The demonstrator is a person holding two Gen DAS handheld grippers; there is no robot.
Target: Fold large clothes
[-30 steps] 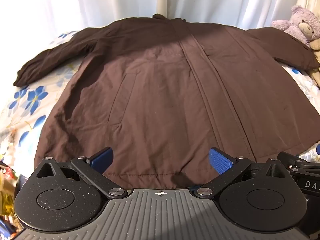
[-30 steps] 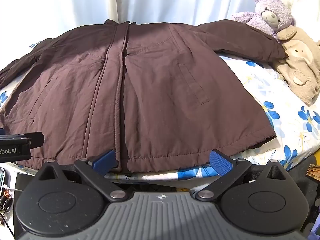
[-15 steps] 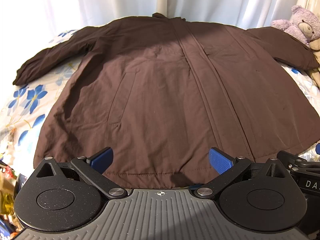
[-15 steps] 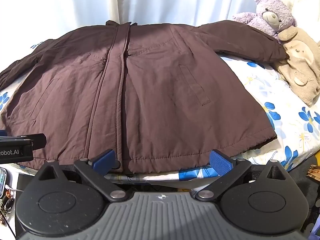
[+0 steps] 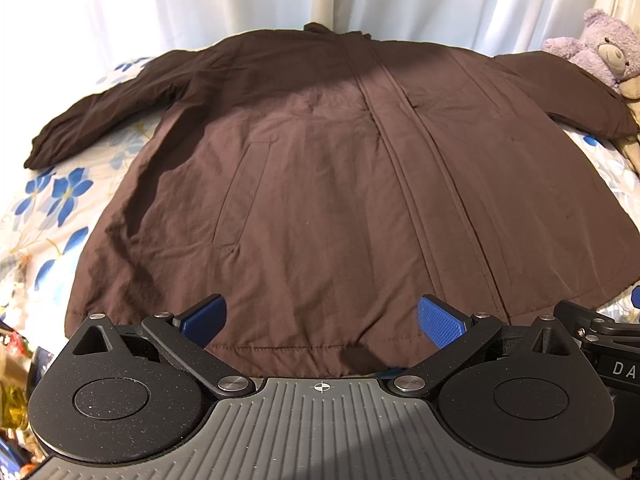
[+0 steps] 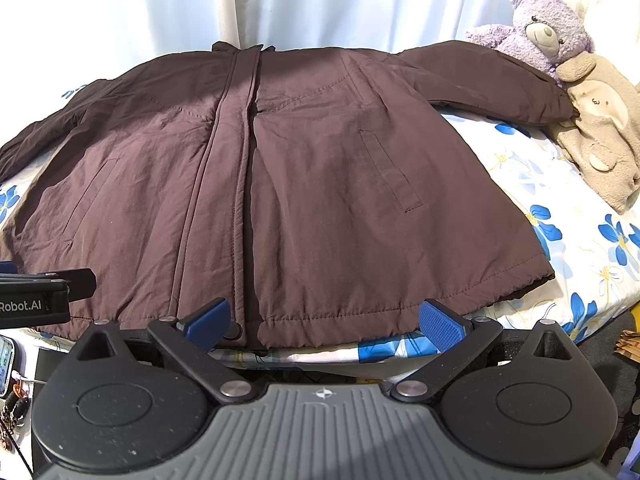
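The brown coat lies spread flat, front up, on the flowered bedsheet, collar away from both tongs and hem nearest them, so its long axis runs straight ahead. The left gripper hangs over the hem left of the coat's front closure, the right gripper at the hem just right of it. Both stand wide apart, holding nothing. Each sleeve stretches outward, each nearer its own side's gripper.

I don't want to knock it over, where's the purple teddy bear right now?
The fluffy purple teddy bear sits at the far right of the bed in both wrist views, beside the brown jacket's right sleeve cuff, touching a beige plush toy.
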